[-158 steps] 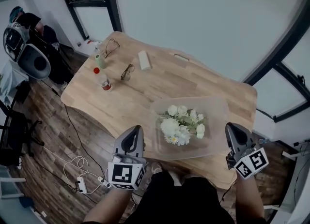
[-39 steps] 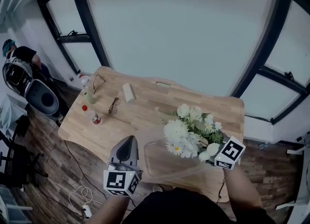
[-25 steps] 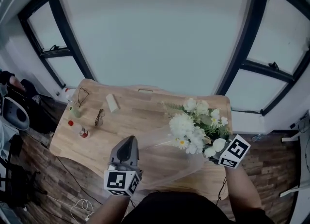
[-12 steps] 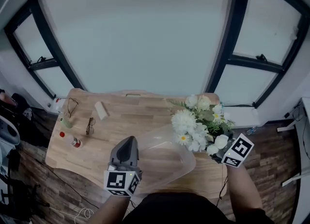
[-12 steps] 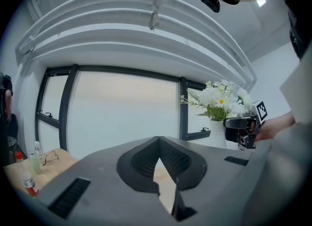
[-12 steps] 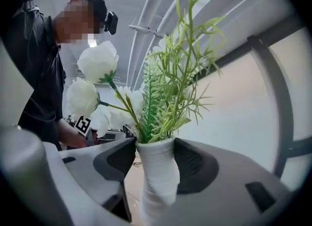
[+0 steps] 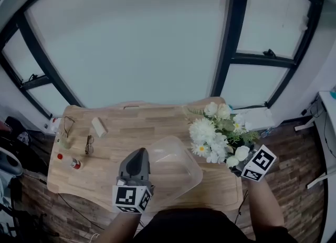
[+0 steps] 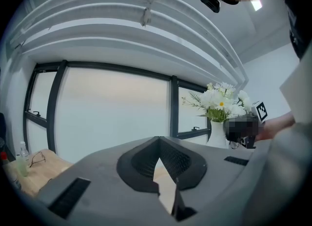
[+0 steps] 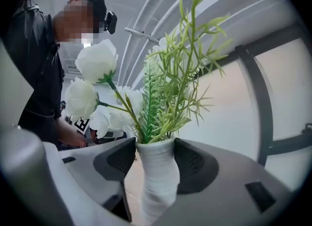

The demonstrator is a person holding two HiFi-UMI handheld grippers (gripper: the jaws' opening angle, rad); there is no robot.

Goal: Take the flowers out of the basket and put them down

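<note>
We see a table (image 7: 157, 126) of pale matt wood with fine grain, a basket (image 7: 181, 171) of clear, slightly glossy plastic, a white vase (image 9: 157, 186) with matt ribbed surface, and a floor (image 7: 294, 145) of dark wood planks.

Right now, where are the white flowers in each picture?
Head view: white flowers right of middle, over the wooden table's right end.
Left gripper view: upper right, in a white vase.
Right gripper view: middle, rising from the vase clamped in the right gripper.
Shared landmark: the dark window frame, seen in all three.
</note>
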